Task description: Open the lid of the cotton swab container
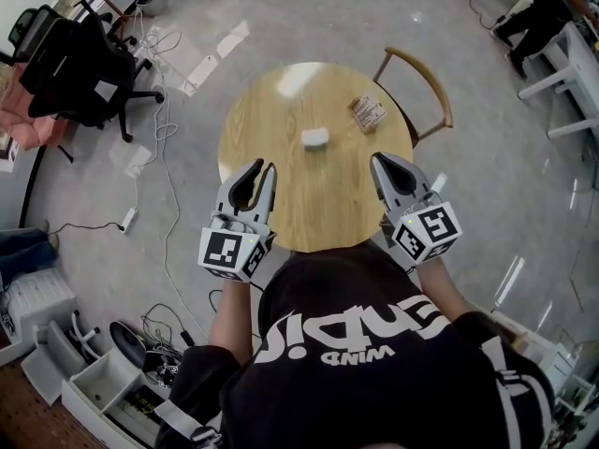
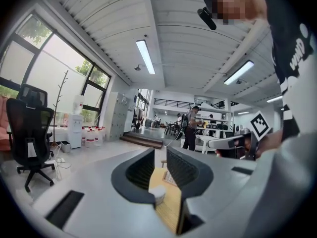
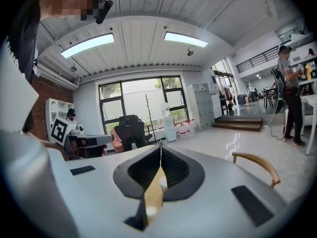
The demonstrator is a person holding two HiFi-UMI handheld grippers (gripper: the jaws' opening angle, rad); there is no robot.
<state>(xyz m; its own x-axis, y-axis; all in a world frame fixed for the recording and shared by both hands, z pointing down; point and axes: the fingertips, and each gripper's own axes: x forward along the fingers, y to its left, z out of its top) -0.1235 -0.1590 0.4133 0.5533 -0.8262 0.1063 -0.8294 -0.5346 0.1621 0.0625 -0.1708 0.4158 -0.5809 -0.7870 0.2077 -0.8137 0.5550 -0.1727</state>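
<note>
The cotton swab container (image 1: pixel 314 137) is a small white box with its lid down, near the middle of the round wooden table (image 1: pixel 281 110). My left gripper (image 1: pixel 265 168) hangs over the table's near left edge, its jaws a narrow gap apart with nothing between them. In the left gripper view (image 2: pixel 159 155) the container (image 2: pixel 158 193) shows through that gap, farther off. My right gripper (image 1: pixel 377 160) is at the table's near right edge, shut and empty; its tips meet in the right gripper view (image 3: pixel 160 145). Both grippers are short of the container.
A small brown patterned packet (image 1: pixel 368 112) lies on the table's far right. A wooden chair (image 1: pixel 426 82) stands behind the table at the right. A black office chair (image 1: pixel 84 64) and floor cables (image 1: pixel 159 204) are to the left. A person (image 2: pixel 190 128) stands far off.
</note>
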